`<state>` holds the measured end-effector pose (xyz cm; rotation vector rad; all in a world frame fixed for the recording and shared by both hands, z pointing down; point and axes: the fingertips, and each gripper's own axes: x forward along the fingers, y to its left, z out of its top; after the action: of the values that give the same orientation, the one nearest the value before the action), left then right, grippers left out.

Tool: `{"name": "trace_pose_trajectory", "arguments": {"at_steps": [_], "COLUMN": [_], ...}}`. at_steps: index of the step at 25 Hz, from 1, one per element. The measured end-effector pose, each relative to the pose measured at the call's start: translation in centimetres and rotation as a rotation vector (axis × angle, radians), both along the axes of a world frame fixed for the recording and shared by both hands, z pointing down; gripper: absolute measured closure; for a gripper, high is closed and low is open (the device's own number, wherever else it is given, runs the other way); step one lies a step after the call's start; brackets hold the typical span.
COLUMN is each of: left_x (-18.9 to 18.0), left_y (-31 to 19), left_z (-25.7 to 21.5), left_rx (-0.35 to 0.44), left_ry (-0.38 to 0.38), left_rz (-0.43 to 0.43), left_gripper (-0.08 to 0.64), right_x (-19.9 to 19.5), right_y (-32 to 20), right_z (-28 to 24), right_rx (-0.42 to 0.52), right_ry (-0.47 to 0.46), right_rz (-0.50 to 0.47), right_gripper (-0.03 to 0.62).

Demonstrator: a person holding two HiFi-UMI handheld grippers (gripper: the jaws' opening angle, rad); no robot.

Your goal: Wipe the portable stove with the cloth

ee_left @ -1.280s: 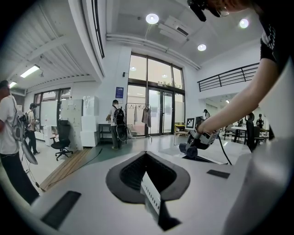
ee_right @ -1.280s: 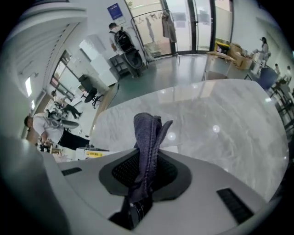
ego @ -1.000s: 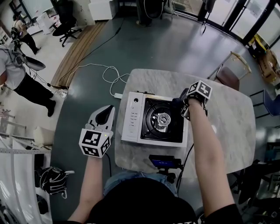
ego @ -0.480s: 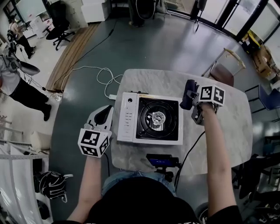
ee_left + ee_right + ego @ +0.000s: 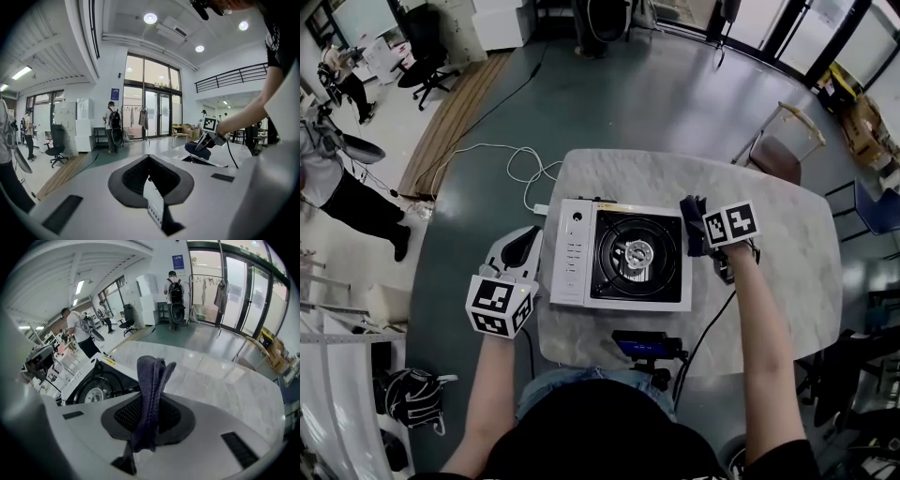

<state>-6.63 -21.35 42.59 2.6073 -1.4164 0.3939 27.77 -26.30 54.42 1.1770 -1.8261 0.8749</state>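
The portable stove (image 5: 619,255) is white with a black burner top and sits in the middle of the marble table (image 5: 787,281). My right gripper (image 5: 701,232) hovers at the stove's right edge, shut on a dark blue cloth (image 5: 691,223). In the right gripper view the cloth (image 5: 151,385) stands up folded between the jaws, with the stove (image 5: 91,383) at the left. My left gripper (image 5: 523,246) is held off the table, left of the stove, shut on nothing. The left gripper view shows its jaws (image 5: 151,185) shut and the cloth (image 5: 199,149) far off at the right.
A small device on a stand (image 5: 649,345) sits at the table's near edge. A white cable (image 5: 525,169) runs over the floor to a plug by the stove's back left corner. A chair (image 5: 786,150) stands at the far right. A person (image 5: 333,178) stands at the left.
My right gripper with the cloth lifted off the stove's right side and swung out to the right, then came back to the stove's right edge. The left gripper has stayed put.
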Motion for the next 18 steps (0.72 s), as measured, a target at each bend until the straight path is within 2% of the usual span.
{"name": "trace_pose_trajectory", "arguments": {"at_steps": [3, 7, 9, 14, 18], "left_x": [-0.3, -0.5, -0.3, 0.3, 0.5], "left_y": [0.0, 0.0, 0.1, 0.4, 0.3], "left_z": [-0.1, 0.0, 0.0, 0.0, -0.2], "left_rx": [-0.001, -0.003, -0.003, 0.001, 0.006], "left_ry": [-0.006, -0.009, -0.007, -0.009, -0.008], "left_rz": [-0.003, -0.007, -0.005, 0.018, 0.021], "left_gripper": [0.548, 0.549, 0.549, 0.549, 0.549], "right_x": [-0.6, -1.6, -1.8, -2.3, -2.4], "right_y": [0.4, 1.0, 1.1, 1.8, 2.3], "right_z": [1.0, 2.1, 2.3, 2.5, 2.5], "right_rx": [0.002, 0.009, -0.012, -0.135, -0.165], "right_ry": [0.041, 0.013, -0.01, -0.102, -0.132], "right_rz": [-0.036, -0.032, 0.004, 0.116, 0.19], "right_gripper": [0.515, 0.515, 0.516, 0.517, 0.517]}}
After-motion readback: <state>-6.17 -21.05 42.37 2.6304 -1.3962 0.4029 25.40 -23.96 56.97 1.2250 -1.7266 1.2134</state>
